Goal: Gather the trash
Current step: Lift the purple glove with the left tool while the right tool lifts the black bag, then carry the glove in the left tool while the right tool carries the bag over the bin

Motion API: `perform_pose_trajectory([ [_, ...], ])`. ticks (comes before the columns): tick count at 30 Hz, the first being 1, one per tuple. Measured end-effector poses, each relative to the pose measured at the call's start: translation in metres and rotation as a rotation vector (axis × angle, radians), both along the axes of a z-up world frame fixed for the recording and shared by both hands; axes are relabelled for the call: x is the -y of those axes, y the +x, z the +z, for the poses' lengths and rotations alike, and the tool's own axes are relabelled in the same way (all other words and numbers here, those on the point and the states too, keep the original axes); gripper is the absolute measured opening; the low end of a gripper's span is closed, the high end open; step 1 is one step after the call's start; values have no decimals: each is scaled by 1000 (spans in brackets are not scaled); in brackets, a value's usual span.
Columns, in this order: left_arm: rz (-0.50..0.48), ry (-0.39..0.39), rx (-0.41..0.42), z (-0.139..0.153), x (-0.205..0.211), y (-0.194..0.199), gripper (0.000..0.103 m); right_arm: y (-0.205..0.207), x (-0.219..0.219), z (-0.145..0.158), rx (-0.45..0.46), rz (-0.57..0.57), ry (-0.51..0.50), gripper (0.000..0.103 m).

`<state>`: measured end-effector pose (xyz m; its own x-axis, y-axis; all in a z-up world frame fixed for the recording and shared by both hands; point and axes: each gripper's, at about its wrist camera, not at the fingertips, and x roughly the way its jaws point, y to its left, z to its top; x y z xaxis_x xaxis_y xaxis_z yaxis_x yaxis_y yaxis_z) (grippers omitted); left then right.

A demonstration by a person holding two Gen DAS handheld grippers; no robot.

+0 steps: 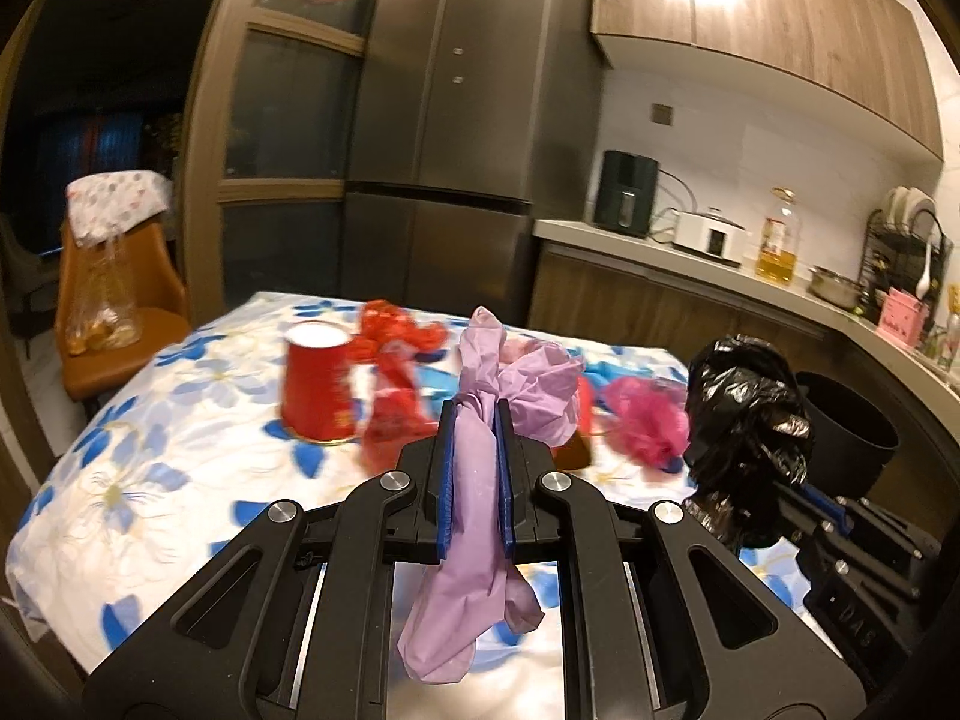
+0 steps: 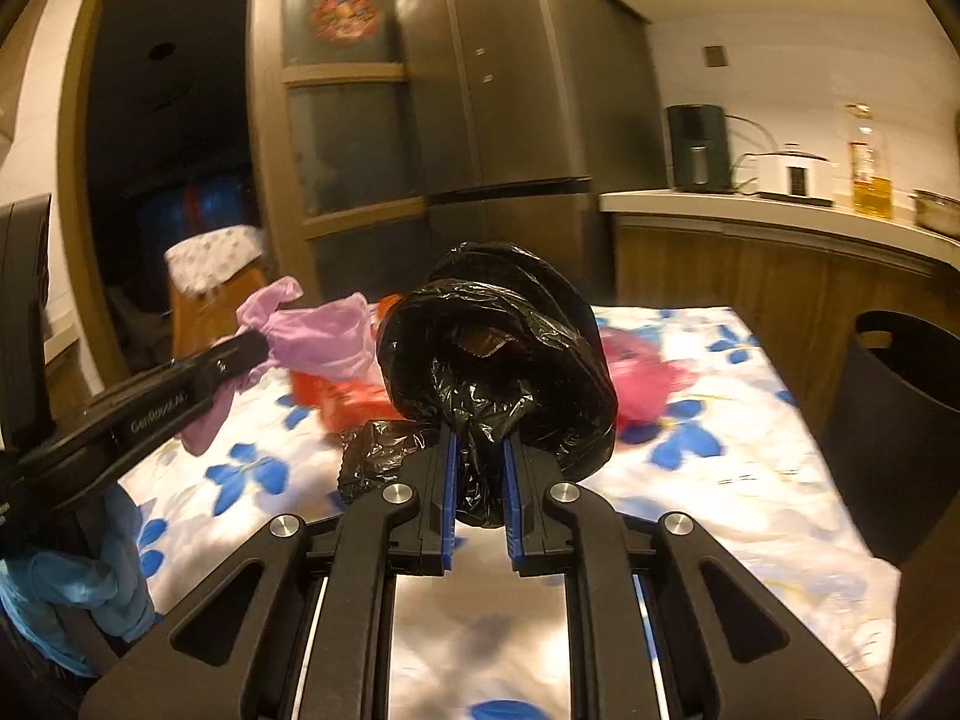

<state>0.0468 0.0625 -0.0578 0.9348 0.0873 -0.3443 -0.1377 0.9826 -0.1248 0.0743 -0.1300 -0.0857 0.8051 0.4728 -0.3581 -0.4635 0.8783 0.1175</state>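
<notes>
My left gripper [image 1: 475, 414] is shut on a crumpled lilac plastic bag [image 1: 474, 480], which bunches above the fingertips and hangs down below the pads. The right gripper [image 2: 480, 438] is shut on a crumpled black plastic bag [image 2: 498, 348]; the same black bag [image 1: 744, 420] shows at the right of the left wrist view. Both are held above a table with a blue-flowered cloth [image 1: 150, 468]. On the cloth stand a red paper cup [image 1: 318, 384], upside down, red plastic wrap [image 1: 396, 360] and a pink crumpled bag [image 1: 648, 420]. The left gripper [image 2: 252, 348] with the lilac bag [image 2: 324, 342] appears at the left of the right wrist view.
A black bin [image 2: 906, 396] stands right of the table, below a kitchen counter [image 1: 660, 246] with appliances and an oil bottle [image 1: 777, 246]. A tall fridge [image 1: 468, 120] stands behind the table. An orange chair [image 1: 114, 312] holding a clear bag is at the far left. A blue-gloved hand [image 2: 78, 576] holds the left gripper.
</notes>
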Motion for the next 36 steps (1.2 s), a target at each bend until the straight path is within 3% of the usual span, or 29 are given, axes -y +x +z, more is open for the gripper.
perform_pose_trajectory([
  [25, -351, 27, 51, 20, 181, 81, 11, 18, 163, 27, 94, -423, 64, 14],
  [36, -473, -1, 111, 37, 253, 117, 11, 34, 223, 37, 137, -576, 77, 14],
])
